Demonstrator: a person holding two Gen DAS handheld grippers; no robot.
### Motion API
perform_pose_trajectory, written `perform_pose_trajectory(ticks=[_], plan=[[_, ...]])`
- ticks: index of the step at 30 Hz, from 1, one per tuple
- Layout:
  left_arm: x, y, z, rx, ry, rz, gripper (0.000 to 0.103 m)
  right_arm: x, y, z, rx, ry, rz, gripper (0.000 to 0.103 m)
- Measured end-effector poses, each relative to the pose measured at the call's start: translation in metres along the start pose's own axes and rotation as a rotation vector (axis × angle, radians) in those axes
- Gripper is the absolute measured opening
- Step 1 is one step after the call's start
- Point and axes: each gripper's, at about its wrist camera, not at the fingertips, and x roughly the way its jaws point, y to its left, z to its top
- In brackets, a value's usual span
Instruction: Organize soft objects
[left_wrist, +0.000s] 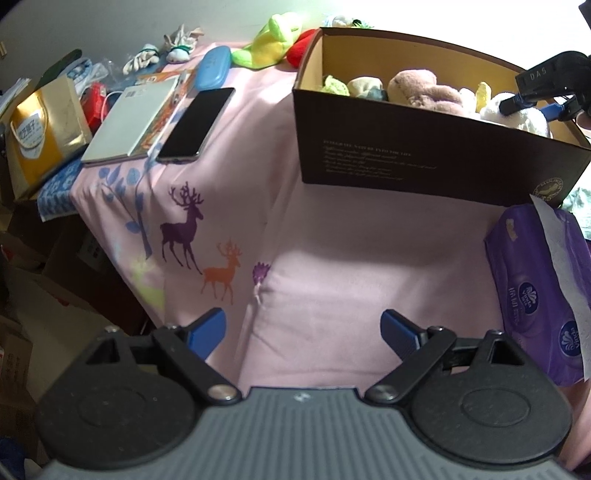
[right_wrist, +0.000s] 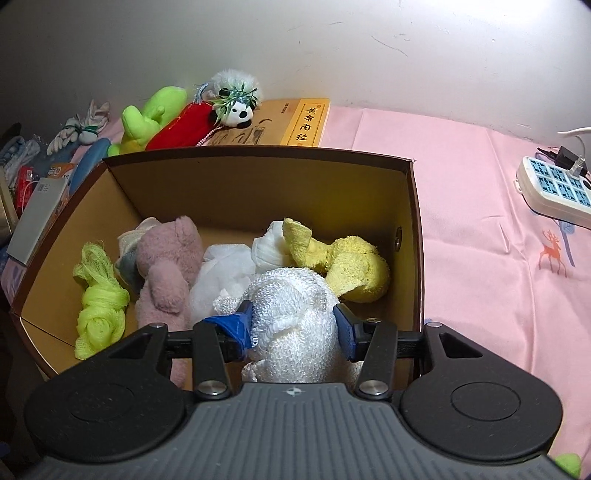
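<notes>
A dark cardboard box (right_wrist: 258, 192) on the pink sheet holds several soft things: a pink plush (right_wrist: 166, 266), a lime net cloth (right_wrist: 98, 295), a yellow towel (right_wrist: 351, 266) and white cloths. My right gripper (right_wrist: 291, 325) reaches into the box near its front wall, shut on a white knitted toy (right_wrist: 291, 295) that bulges past both pads. Behind the box lie a green plush (right_wrist: 147, 118), a red plush (right_wrist: 184, 127) and a small panda (right_wrist: 236, 107). My left gripper (left_wrist: 301, 317) hangs open over bare sheet in front of the box (left_wrist: 406, 155), with nothing between its fingers. The left wrist view shows the right gripper (left_wrist: 533, 107) at the box's right end.
Left of the box lie a phone (left_wrist: 195, 125), a silver notebook (left_wrist: 129, 122), a blue case (left_wrist: 212, 68) and bundled gloves (left_wrist: 144, 59). A purple tissue pack (left_wrist: 535, 288) sits at the right. A yellow book (right_wrist: 306, 122) is behind the box, a power strip (right_wrist: 554, 188) to its right.
</notes>
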Motion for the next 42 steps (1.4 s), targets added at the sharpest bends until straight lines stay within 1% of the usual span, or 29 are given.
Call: perform_pose_trajectory(ticks=[2,3,5,6,9,11,13,16,24,29,34,42], plan=[[0.001,-0.004,0.002,0.01,0.0,-0.009,0.093,-0.003,-0.001,0.0,0.016,-0.005,0.03,0.033],[0.001,-0.005,0.003,0.016,0.0,-0.014,0.093,-0.006,-0.003,-0.001,0.014,-0.01,0.028,0.033],[0.001,-0.009,0.005,0.028,-0.005,-0.024,0.093,-0.012,-0.004,-0.003,0.017,-0.054,0.017,0.032],[0.001,-0.012,0.006,0.034,-0.007,-0.029,0.093,-0.015,-0.007,-0.004,0.029,-0.067,0.035,0.032],[0.001,-0.018,0.01,0.051,-0.015,-0.043,0.093,-0.028,-0.017,-0.005,0.114,-0.099,0.088,0.032],[0.0,-0.022,0.013,0.054,-0.021,-0.049,0.093,-0.039,-0.019,-0.01,0.133,-0.121,0.1,0.032],[0.0,-0.024,0.016,0.056,-0.023,-0.054,0.093,-0.048,-0.02,-0.017,0.151,-0.131,0.12,0.032],[0.0,-0.027,0.021,0.051,-0.025,-0.061,0.093,-0.062,-0.023,-0.032,0.187,-0.134,0.172,0.032],[-0.004,-0.037,0.036,0.037,-0.041,-0.064,0.093,-0.1,-0.033,-0.072,0.228,-0.187,0.227,0.032],[-0.007,-0.049,0.041,0.05,-0.047,-0.061,0.093,-0.113,-0.042,-0.098,0.245,-0.191,0.222,0.032],[-0.01,-0.064,0.045,0.076,-0.051,-0.066,0.093,-0.128,-0.056,-0.126,0.308,-0.21,0.211,0.032],[-0.013,-0.089,0.052,0.144,-0.063,-0.073,0.093,-0.14,-0.073,-0.162,0.405,-0.188,0.189,0.032]])
